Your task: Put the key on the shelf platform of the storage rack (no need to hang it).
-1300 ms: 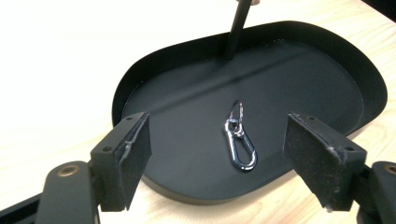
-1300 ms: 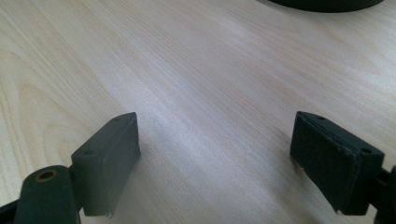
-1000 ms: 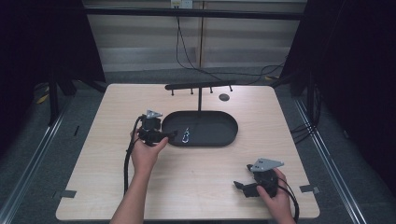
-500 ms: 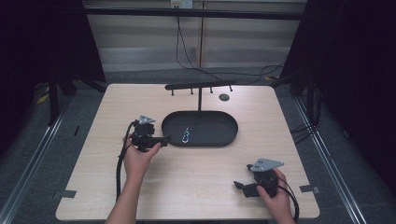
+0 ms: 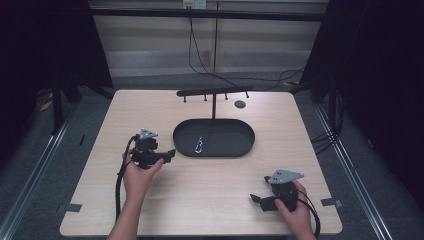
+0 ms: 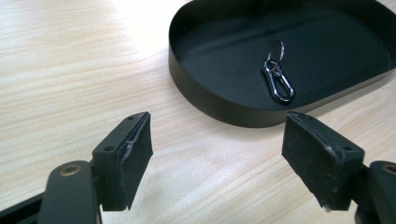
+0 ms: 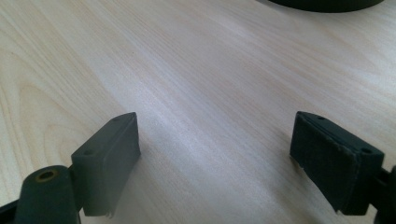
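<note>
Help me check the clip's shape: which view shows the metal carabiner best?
The left gripper view: the carabiner lies close and sharp in the black tray, its ring visible. The high view shows it as a small glint in the tray. The right gripper view catches just the tray's edge.

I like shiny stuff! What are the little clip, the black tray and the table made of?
The clip looks like polished metal: silvery with bright glints. The tray seems matte black metal or plastic; hard to tell. The table shows pale wood grain, perhaps laminate.
</note>
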`<state>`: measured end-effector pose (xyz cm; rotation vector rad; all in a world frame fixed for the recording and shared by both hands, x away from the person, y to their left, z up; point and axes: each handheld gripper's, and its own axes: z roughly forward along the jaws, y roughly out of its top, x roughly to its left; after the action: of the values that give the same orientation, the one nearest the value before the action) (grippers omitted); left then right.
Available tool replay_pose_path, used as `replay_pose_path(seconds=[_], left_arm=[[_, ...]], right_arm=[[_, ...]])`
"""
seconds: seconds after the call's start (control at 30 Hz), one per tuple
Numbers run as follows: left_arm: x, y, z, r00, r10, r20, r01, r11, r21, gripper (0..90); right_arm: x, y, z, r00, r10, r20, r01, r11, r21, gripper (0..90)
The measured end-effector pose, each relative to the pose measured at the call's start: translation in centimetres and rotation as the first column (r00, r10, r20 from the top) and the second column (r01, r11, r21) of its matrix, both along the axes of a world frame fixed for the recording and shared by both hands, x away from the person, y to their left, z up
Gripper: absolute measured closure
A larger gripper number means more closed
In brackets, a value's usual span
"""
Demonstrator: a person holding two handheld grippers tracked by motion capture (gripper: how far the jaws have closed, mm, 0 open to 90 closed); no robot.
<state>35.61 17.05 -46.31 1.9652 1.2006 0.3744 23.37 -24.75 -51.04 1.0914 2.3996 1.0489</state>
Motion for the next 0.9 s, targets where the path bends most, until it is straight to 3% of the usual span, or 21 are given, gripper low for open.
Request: replay_pose_path(seconds=[0.27,0.9], left_arm=[[-0.5,0.8,-0.5,0.9998,-0.021,-0.003,0.021,0.9996,0.018,24.3],[-2.3,2.7,-1.8,0.9999,-0.017,-0.004,0.017,0.9986,0.05,24.2]], right_arm=[[0.0,0.0,0.0,1.0,0.0,0.0,0.0,1.0,0.0,15.4],[0.0,0.0,0.0,1.0,0.0,0.0,0.0,1.0,0.0,15.4]])
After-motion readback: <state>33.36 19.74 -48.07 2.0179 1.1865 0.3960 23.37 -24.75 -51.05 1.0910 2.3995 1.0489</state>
